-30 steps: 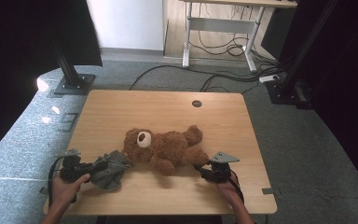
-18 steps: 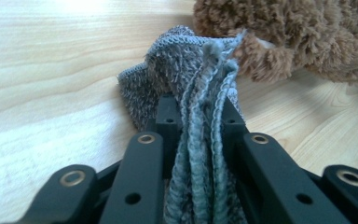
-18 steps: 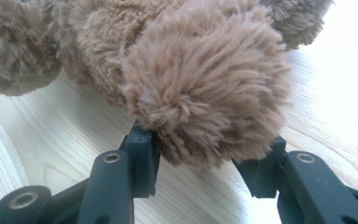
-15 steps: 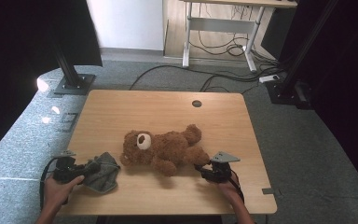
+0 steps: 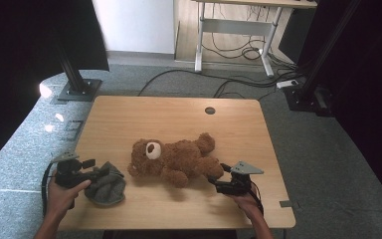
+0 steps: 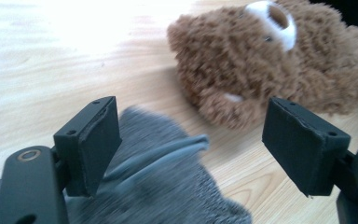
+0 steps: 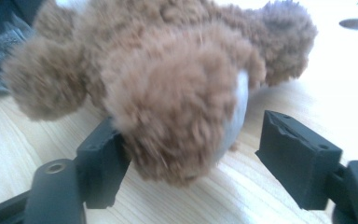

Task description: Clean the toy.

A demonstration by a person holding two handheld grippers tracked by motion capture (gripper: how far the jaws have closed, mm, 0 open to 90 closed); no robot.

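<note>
Teddy bear lies on its back mid-table, head to the left, feet to the right. Grey knitted cloth sits bunched at the near left, just beside the bear's head. Left gripper over the cloth, jaws just opened wide, the cloth loose between them and not pinched. Right gripper at the bear's near foot; jaws just opened, foot between them, right pad clear of it.

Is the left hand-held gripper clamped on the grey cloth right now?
No: in the left gripper view the left hand-held gripper has its jaws spread wide, and the grey cloth lies loose between them beside the teddy bear.
</note>
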